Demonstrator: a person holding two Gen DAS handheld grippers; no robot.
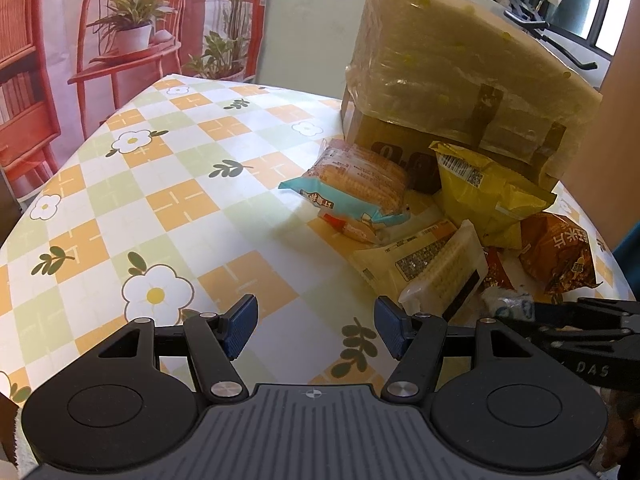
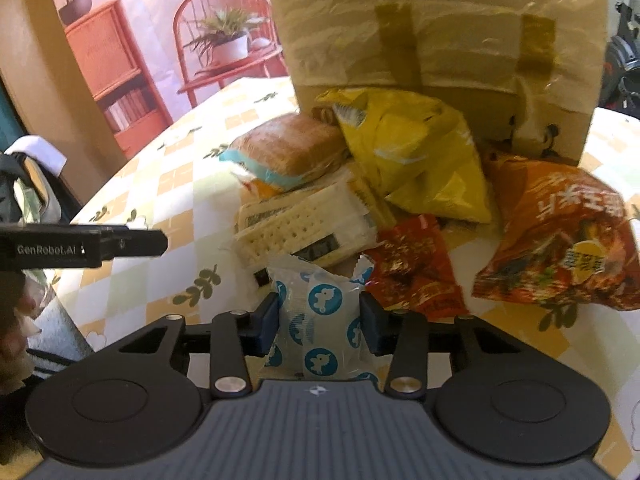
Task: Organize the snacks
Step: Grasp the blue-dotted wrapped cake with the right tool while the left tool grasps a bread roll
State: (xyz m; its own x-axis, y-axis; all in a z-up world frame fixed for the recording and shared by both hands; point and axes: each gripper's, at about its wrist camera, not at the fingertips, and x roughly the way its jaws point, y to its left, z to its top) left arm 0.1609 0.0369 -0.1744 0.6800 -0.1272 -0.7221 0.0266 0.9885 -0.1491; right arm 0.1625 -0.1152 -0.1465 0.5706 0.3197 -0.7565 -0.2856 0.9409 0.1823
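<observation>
Right gripper [image 2: 319, 326] clamped on blue-and-white candy packet [image 2: 320, 320] at snack pile's near edge, left gripper [image 1: 316, 328] parted, empty over tablecloth [image 1: 168, 184]; pick step, next likely lift clear and carry toward cardboard box [image 2: 440, 40].

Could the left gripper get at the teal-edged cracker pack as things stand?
Probably yes: the left gripper is open and empty, and only bare tablecloth lies between it and the teal-edged cracker pack.

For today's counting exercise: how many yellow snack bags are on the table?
1. The yellow bag leans against the cardboard box, atop the snack pile; others may be hidden underneath.
</observation>
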